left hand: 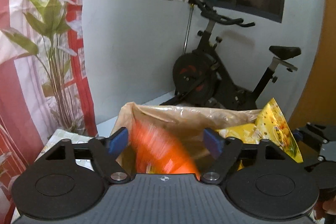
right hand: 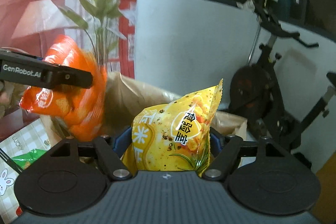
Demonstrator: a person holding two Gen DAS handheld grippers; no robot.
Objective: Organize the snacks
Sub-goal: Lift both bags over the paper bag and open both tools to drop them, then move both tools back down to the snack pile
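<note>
White "GenRobot.AI" lettering on left tongs [right hand: 69,77] (beside orange snack bag [right hand: 69,85]).

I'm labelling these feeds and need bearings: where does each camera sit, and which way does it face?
Left wrist: on the left gripper, facing the blurred orange snack packet over the brown plastic-lined box; own jaws show.
Right wrist: on the right gripper, facing the yellow snack packet; own jaws show.
Shared: both packets, box, black exercise bike.
</note>
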